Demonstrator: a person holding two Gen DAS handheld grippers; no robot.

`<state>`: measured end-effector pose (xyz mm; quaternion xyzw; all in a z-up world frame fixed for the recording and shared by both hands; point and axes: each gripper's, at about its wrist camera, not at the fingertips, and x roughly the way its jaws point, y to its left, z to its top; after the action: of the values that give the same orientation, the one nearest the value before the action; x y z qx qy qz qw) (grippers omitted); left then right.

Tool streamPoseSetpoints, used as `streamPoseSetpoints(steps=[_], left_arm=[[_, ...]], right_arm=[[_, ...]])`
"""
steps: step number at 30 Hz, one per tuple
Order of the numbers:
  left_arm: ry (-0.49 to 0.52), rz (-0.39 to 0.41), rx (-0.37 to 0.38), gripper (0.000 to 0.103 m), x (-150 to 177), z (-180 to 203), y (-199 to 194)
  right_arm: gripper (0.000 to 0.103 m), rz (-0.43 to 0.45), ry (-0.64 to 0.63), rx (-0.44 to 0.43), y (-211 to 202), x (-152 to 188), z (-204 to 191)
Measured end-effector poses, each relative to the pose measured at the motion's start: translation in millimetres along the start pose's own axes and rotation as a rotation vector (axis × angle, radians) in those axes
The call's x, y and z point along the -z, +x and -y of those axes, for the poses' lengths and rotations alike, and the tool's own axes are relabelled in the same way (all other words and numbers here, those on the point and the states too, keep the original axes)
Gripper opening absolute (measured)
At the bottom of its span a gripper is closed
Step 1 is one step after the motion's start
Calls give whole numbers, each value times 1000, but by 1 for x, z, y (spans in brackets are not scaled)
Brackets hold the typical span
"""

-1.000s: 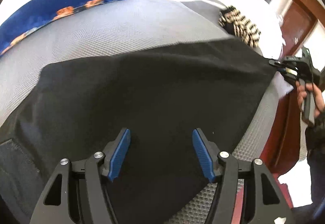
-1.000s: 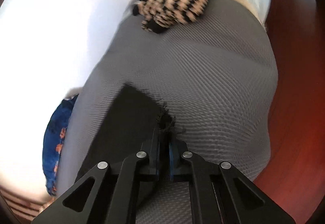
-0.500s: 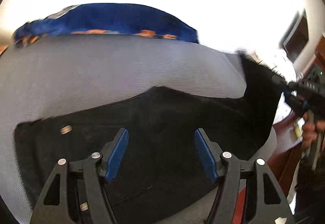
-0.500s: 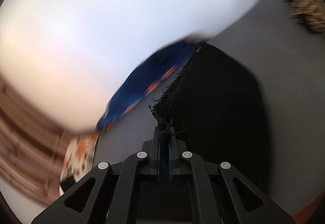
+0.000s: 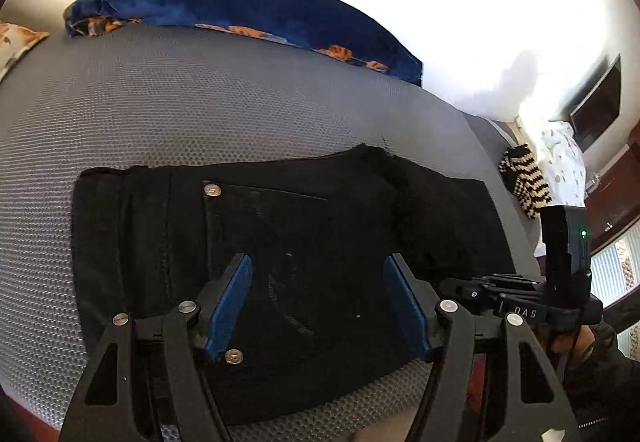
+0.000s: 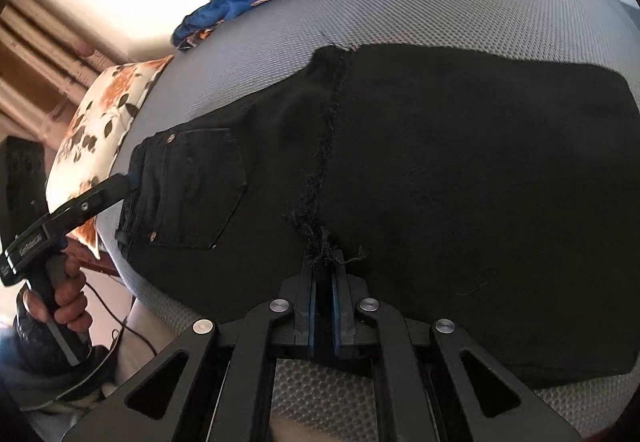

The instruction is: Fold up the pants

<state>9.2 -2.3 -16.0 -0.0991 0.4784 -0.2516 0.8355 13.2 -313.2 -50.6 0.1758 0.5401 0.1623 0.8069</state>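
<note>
— Grey mesh mattress (image 5: pixel 240 113), honeycomb weave, filling most of both views. What lies on it?

— Item one: black pants (image 5: pixel 304 242), folded over on themselves, spread flat across the near half of the mattress. Back pocket with metal rivets faces up at the waistband end; a frayed hem edge runs across the top layer in the right wrist view.

— And the tongs?

— Left gripper (image 5: pixel 320 306): blue pads spread wide apart, nothing between them, hovering over the pocket area near the waistband. From the right wrist view its tip sits at the waistband edge; whether it touches the cloth I cannot tell. Right gripper (image 6: pixel 323 282): pads closed tight on the frayed hem of the pants (image 6: pixel 460 169), loose threads sticking out just above the fingertips.

— So the garment relative to both?

— Pants lie ahead of and under both tools. Waistband toward the left gripper (image 6: pixel 100 197), frayed hem clamped by the right one, whose body shows just to the right of the left tool in the left wrist view (image 5: pixel 472 292).

— Other entries?

— Blue blanket with orange print (image 5: pixel 248 13) along the far edge of the mattress. Floral pillow (image 6: pixel 100 129) at the waistband end, beside the mattress. Striped black-and-cream cloth (image 5: pixel 524 181) at the far right corner, well apart from the pants.
</note>
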Motion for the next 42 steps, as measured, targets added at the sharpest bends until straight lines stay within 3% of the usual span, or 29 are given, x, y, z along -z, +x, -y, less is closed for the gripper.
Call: streamPoseSetpoints(steps=[5, 7, 8, 9, 11, 15, 17, 20, 23, 26, 28, 31, 38, 41, 42], left_arm=[[24, -10, 26, 64, -4, 12, 9], [42, -19, 36, 64, -7, 19, 15], [52, -23, 41, 64, -8, 24, 16], [65, -26, 49, 64, -10, 28, 18], [96, -21, 59, 64, -16, 39, 22], [156, -17, 93, 64, -29, 65, 36], [192, -27, 99, 64, -34, 81, 49], [269, -56, 114, 63, -40, 109, 75], [319, -89, 132, 60, -45, 131, 105], [315, -137, 127, 47, -51, 140, 137], [319, -169, 104, 32, -53, 140, 158], [304, -192, 64, 19, -53, 132, 178], [308, -155, 89, 21, -40, 118, 165], [294, -153, 116, 31, -28, 113, 152], [286, -167, 125, 38, -24, 112, 150]], right_arm=[[8, -58, -73, 32, 13, 21, -15], [13, -52, -86, 44, 13, 22, -21], [20, -54, -96, 40, 11, 23, -24], [34, -57, -96, 27, 9, 22, -27], [46, -51, -89, 7, 1, 24, -34], [46, 54, -71, 37, -36, 24, -32], [46, 122, -67, 163, -56, 21, -22], [46, 156, -19, 321, -70, 17, 7], [46, 120, 36, 371, -68, 16, 34], [46, 103, 71, 444, -59, 16, 56], [46, 88, 71, 456, -52, 21, 66], [46, 93, 19, 505, -42, 32, 60], [46, 79, 4, 476, -54, 61, 50], [46, 85, 12, 476, -56, 66, 49], [50, 87, 18, 472, -57, 66, 49]])
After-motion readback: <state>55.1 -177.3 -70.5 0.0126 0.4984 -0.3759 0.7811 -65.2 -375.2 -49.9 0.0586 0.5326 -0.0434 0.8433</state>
